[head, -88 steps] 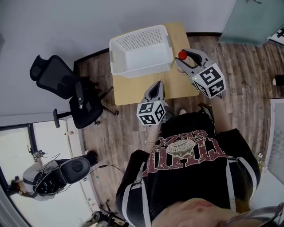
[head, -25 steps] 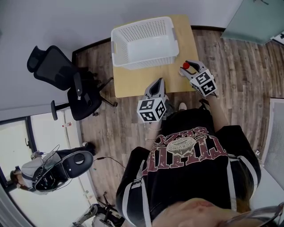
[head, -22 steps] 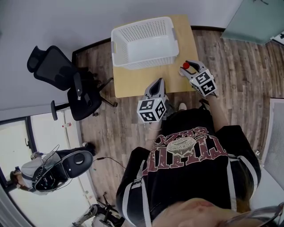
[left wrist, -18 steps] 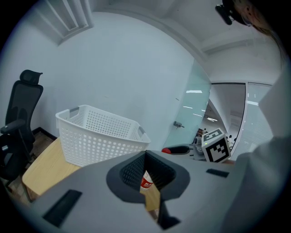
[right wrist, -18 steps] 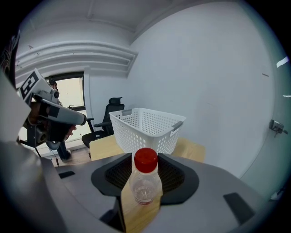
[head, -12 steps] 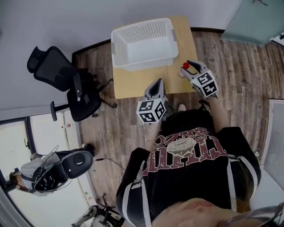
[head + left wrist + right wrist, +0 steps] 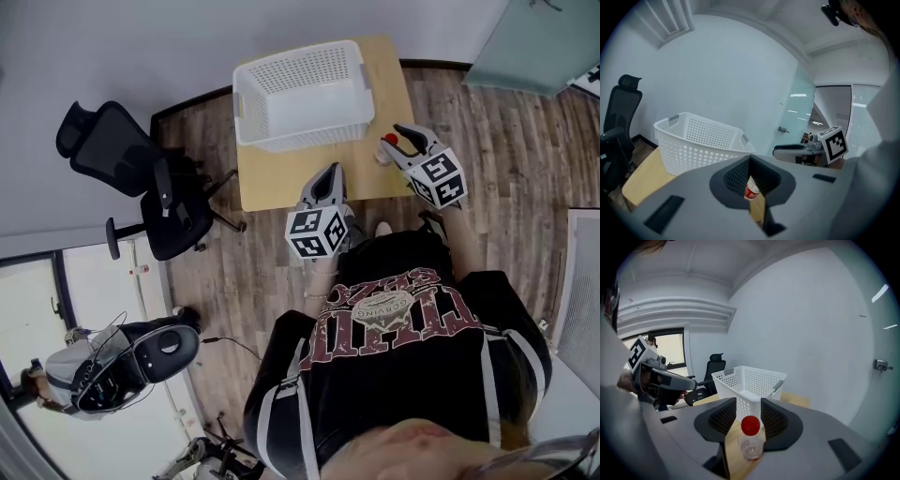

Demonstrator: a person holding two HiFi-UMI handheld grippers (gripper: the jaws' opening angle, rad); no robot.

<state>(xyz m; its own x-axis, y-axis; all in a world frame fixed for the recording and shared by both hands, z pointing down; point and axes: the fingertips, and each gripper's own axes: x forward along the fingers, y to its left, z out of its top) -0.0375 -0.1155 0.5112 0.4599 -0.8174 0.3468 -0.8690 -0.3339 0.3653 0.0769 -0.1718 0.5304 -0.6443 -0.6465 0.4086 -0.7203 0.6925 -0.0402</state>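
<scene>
Head view shows the wooden table (image 7: 281, 178) in front of you, with the white basket (image 7: 300, 124) at its far end. Your left gripper (image 7: 750, 161) hangs over the table's near edge, jaws all but together and gripping nothing, while your right gripper (image 7: 748, 406) sits at the right edge, jaws parted. The small clear bottle with the red cap (image 7: 750, 441) stands upright in that gap, near the basket's corner.

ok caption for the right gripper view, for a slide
Open right gripper straddling a red-capped bottle, white basket behind
</scene>
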